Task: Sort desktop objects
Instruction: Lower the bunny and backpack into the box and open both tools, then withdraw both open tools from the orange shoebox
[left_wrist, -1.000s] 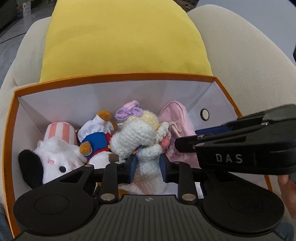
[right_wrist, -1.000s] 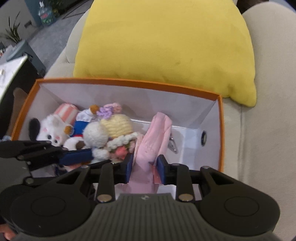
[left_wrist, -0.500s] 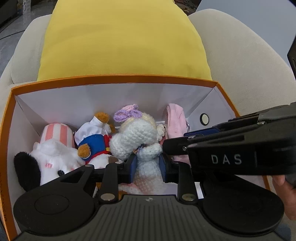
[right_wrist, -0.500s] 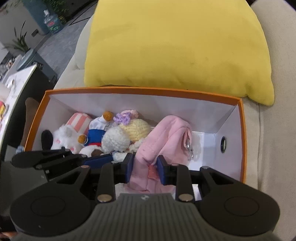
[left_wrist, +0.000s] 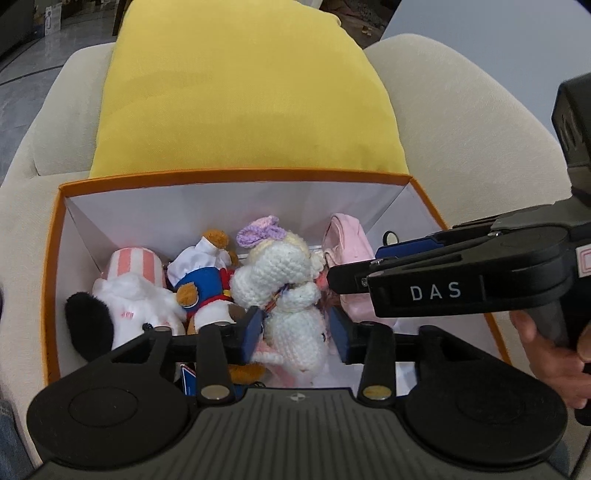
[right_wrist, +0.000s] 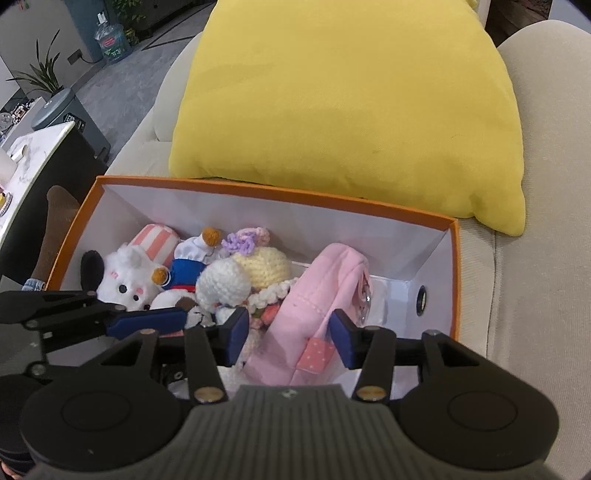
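An orange box (left_wrist: 236, 174) with white walls sits on a sofa and holds soft toys. My left gripper (left_wrist: 297, 330) is open, its jaws either side of the white crochet doll (left_wrist: 284, 280) with a purple bow. My right gripper (right_wrist: 288, 334) is open over the pink pouch (right_wrist: 314, 295), which lies in the box's right half. The right gripper also shows in the left wrist view (left_wrist: 369, 267), the left one in the right wrist view (right_wrist: 147, 323). A white plush dog (left_wrist: 122, 306), a blue-and-white bear (left_wrist: 207, 280) and a pink striped toy (right_wrist: 157, 240) lie at the left.
A yellow cushion (left_wrist: 243, 96) leans behind the box on the beige sofa (left_wrist: 461, 122). A dark side table (right_wrist: 33, 162) with a marble top stands to the left of the sofa. A hand (left_wrist: 550, 350) holds the right gripper's handle.
Both grippers have opened: the left let go of the crochet doll, the right let go of the pink pouch. Both have pulled back and up from the box.
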